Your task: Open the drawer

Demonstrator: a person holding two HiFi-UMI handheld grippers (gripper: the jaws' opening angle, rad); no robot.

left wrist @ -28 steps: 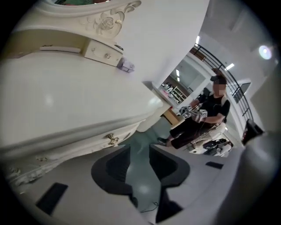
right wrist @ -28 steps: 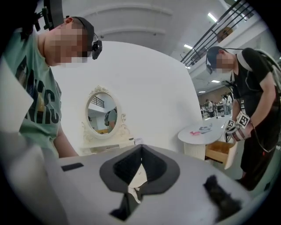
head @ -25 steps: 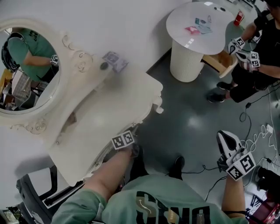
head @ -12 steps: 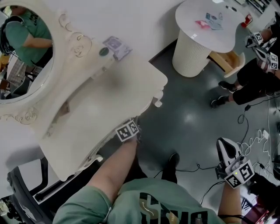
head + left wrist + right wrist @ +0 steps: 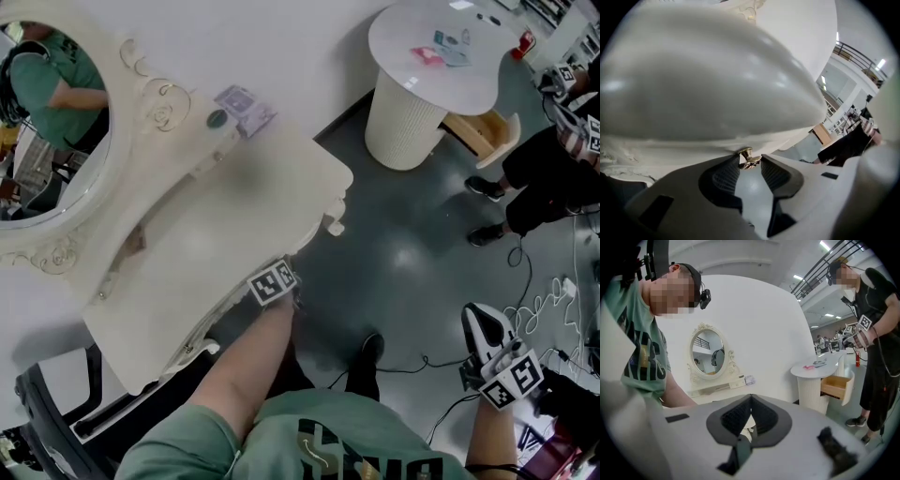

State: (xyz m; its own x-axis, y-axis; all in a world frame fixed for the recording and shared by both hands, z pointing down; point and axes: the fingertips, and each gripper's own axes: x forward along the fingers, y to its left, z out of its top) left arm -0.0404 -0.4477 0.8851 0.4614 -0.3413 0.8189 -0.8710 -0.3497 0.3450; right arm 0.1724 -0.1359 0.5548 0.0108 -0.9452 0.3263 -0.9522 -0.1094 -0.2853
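Note:
A cream dressing table [image 5: 225, 225] with an oval mirror [image 5: 47, 141] stands against the wall. My left gripper's marker cube [image 5: 274, 281] sits at the table's front edge, and its jaws are hidden under that edge in the head view. In the left gripper view a small brass drawer knob [image 5: 749, 158] juts from the curved cream front [image 5: 703, 93]. My left gripper [image 5: 750, 160] has just been closing and its pads now press on the knob from both sides. My right gripper [image 5: 483, 319] hangs low at the right over the floor, shut, fingertips together [image 5: 751, 398], holding nothing.
A round white side table [image 5: 431, 56] with an open wooden drawer [image 5: 483, 136] stands at the back right. Beside it a person in black [image 5: 553, 178] stands. Cables [image 5: 553, 300] lie on the grey floor. A black chair [image 5: 66, 412] is at lower left. A small box [image 5: 246, 108] lies on the dressing table.
The head view has shifted a little. My left gripper's cube has settled against the table's front edge and held there for the last half second. The right gripper has barely moved.

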